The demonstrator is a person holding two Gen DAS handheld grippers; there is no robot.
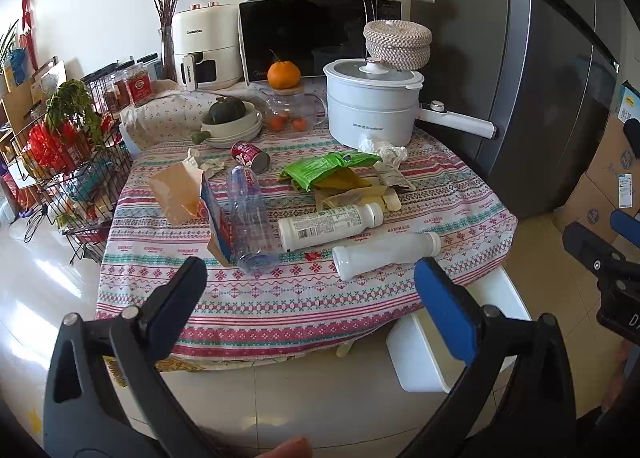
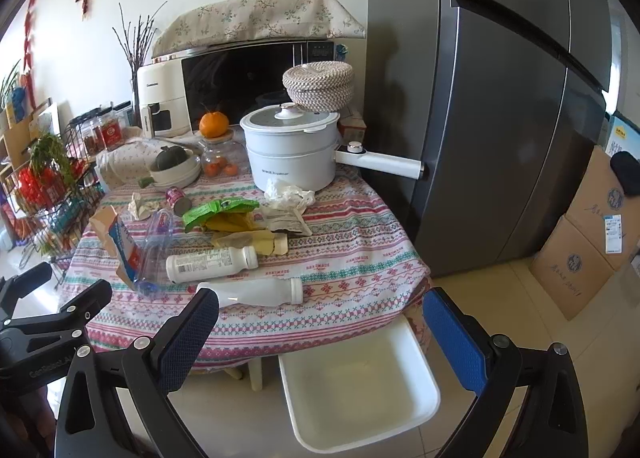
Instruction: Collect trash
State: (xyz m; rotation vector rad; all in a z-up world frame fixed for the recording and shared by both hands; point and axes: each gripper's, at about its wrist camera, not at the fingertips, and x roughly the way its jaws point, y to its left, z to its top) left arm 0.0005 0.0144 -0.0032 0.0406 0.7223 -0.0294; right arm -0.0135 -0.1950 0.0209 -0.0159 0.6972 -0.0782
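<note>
Hovering short of the surface [image 1: 280, 298], the left gripper [image 1: 308, 282] has fingers spread wide, holding nothing; 2 white bottles [image 1: 384, 254] lie near the edge and could roll off if nudged. From the right, the right gripper [image 2: 320, 322] gapes empty above the white bin [image 2: 420, 370] tucked partly under the cloth, easy to miss.
</note>
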